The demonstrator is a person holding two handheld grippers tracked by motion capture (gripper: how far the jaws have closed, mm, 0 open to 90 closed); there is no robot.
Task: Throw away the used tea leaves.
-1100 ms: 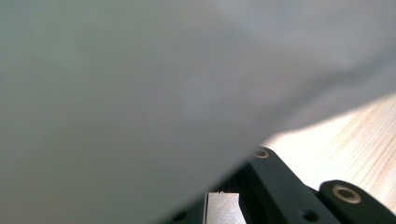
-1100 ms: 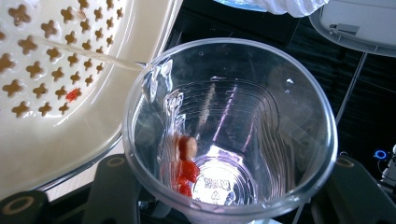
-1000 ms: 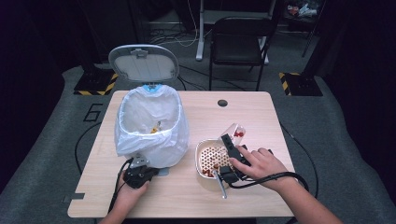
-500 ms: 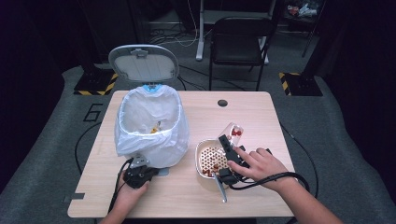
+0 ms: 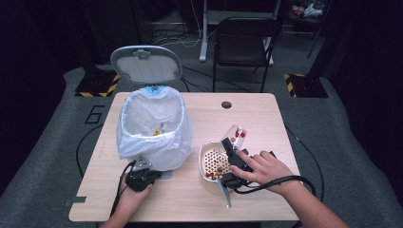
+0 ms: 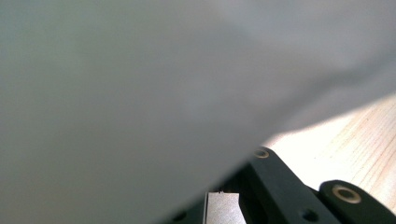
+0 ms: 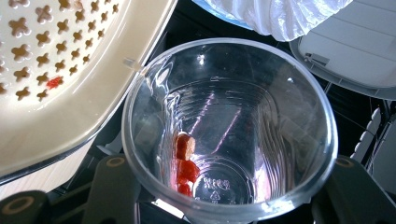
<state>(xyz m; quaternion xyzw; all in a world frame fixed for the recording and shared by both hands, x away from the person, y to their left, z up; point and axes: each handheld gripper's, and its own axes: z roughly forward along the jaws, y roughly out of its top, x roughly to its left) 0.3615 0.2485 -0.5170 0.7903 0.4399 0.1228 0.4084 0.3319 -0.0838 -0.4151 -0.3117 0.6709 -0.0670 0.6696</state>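
At lower right of the high view the right gripper (image 5: pixel 231 151) pinches a clear cup (image 5: pixel 235 135) tilted over the strainer (image 5: pixel 207 161), so stuck red pieces (image 7: pixel 183 164) may spill, while the left gripper (image 5: pixel 140 176), apparently pressed together, rests beside the bin bag (image 5: pixel 147 137).

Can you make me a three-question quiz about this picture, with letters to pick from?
1. Where is the clear cup?
A. between the right tongs
B. inside the bin
C. on the chair

2. What colour are the little pieces in the cup?
A. blue
B. red
C. green

3. How is the bin's lid?
A. shut
C. flipped up open
B. lying on the table

Answers: 1 A, the right gripper view shows the cup sitting between the two black jaws. 2 B, red bits lie against the cup's wall. 3 C, in the high view the lid stands up behind the white bag.
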